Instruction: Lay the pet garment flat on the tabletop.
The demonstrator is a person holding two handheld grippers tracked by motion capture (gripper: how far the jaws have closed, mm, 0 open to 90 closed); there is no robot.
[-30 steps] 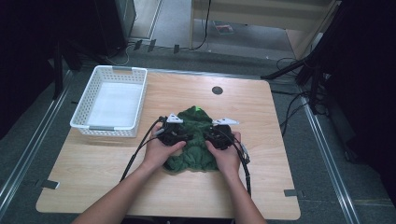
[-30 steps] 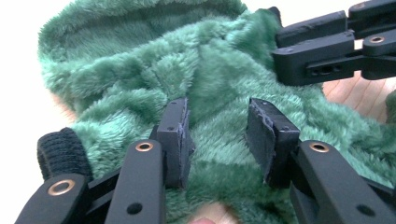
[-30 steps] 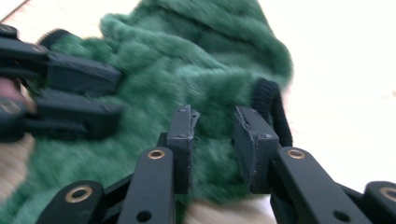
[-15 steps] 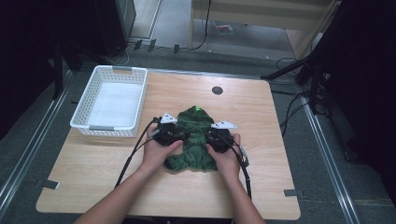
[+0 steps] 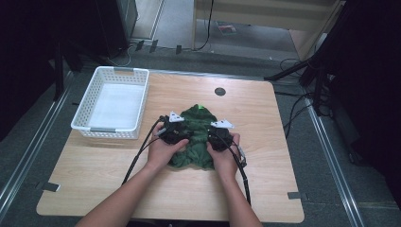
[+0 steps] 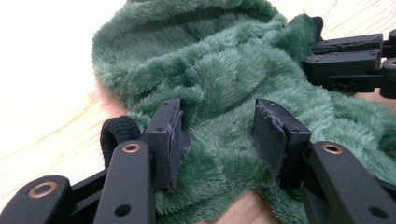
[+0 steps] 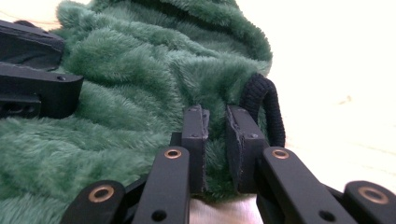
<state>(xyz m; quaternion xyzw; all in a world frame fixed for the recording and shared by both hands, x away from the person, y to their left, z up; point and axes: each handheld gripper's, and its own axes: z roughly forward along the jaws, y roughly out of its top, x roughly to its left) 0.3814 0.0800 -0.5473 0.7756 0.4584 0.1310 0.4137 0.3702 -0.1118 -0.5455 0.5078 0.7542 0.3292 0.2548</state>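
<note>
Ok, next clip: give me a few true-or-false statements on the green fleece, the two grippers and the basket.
1. The green fleece garment lies on the wooden table. True.
2. The white basket holds the fleece. False: the basket is empty and stands to the left of the fleece.
3. The right gripper has a fold of fleece pinched between its jaws. True: they have just been closing on it.
4. The left gripper is clamped shut. False: its jaws stand apart, fleece lying loose between them, having just opened.
5. A black elastic loop sits beside the right gripper's jaws. True.
</note>
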